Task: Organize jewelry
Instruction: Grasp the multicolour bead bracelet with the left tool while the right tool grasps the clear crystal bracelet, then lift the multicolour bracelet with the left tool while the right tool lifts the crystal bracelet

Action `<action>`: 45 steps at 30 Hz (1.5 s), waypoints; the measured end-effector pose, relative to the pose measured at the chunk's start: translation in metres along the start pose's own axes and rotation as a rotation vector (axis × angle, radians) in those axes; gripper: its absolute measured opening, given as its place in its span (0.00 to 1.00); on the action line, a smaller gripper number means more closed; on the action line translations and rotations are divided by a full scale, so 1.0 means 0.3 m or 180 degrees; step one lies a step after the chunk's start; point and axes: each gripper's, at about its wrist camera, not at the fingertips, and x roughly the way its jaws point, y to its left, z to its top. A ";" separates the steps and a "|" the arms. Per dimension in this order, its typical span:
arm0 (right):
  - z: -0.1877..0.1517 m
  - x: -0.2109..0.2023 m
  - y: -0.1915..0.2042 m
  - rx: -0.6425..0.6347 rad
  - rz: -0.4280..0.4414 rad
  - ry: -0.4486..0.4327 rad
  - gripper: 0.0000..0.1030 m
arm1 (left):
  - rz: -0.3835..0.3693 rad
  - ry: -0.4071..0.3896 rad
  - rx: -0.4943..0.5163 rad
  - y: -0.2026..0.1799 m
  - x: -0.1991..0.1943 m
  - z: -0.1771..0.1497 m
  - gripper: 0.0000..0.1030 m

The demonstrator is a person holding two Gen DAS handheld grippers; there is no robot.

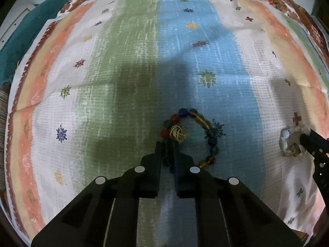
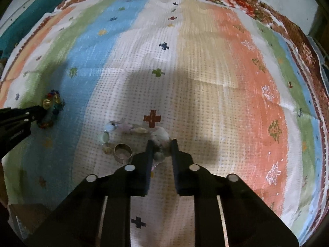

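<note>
On the striped cloth (image 1: 127,41), two pieces of jewelry are lying well apart; the coloured bead bracelet (image 1: 211,142) is sitting on the blue stripe, with a small ball of gold wire (image 1: 178,134) resting at its near-left side; the pale bead bracelet (image 2: 125,128) is lying on the white stripe beside a red cross mark (image 2: 152,118), with a metal ring (image 2: 123,152) just beside its near edge.

The left gripper (image 1: 167,150) is reaching into the coloured bracelet; its jaws are standing narrowly apart, straddling the dark green beads of the near-left arc, and they are looking closed onto that strand, though how firmly is hard to judge. The right gripper (image 2: 161,150) is doing the same at the pale bracelet; its jaws are set a little wider, with a large whitish bead (image 2: 161,136) sitting between the tips, seemingly pinched.

Trouble is most likely coming from the beads themselves; they are round and smooth, so a grip on a single bead may be squirting it out sideways as the gripper lifts; the strand could then be dropping back in a heap. The gold wire ball is touching the coloured bracelet, so it may be snagging and getting dragged along; the metal ring is sitting close enough to the pale bracelet to be knocked and rolling off across the cloth; the cloth may also be bunching if a fingertip is catching its weave.
</note>
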 end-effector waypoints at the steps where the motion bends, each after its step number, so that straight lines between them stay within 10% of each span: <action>1: 0.000 -0.002 -0.003 0.0008 0.0020 -0.0005 0.16 | 0.0000 0.0002 0.0005 -0.003 -0.001 0.006 0.09; 45: 0.000 -0.167 0.084 -0.0214 0.0230 -0.0288 0.16 | -0.0307 -0.0222 0.0083 -0.024 -0.208 -0.009 0.09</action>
